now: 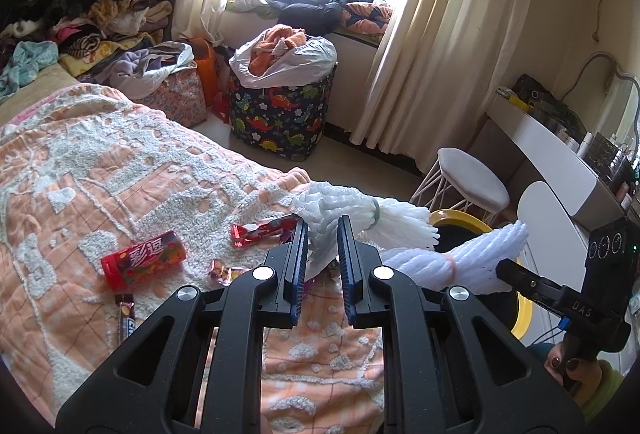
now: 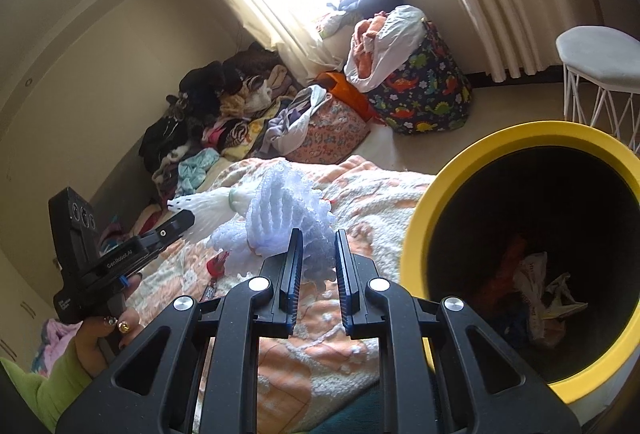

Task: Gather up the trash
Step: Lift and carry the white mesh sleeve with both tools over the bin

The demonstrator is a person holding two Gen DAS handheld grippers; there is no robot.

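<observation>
Each gripper holds a white foam fruit net: the left gripper (image 1: 323,234) pinches one (image 1: 340,212) at its meshed body, the right gripper (image 2: 318,246) another (image 2: 280,218). Light, squashy, springy; the banded neck looks firmest. The yellow bin (image 2: 416,234) sits just right.

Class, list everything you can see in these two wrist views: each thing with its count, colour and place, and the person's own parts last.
foam fruit nets: two, white, one in each gripper
trash bin: one, yellow rim, black inside, beside the bed, trash inside
candy tube: one, red, on the bedspread
snack wrappers: several, red or dark, on the bedspread
bedspread: one, orange and white
dinosaur hamper: one, dark, by the window
stool: one, white
clothes pile: mixed colours, far corner
left hand-held gripper: black, shut on a net
right hand-held gripper: black, shut on a net
</observation>
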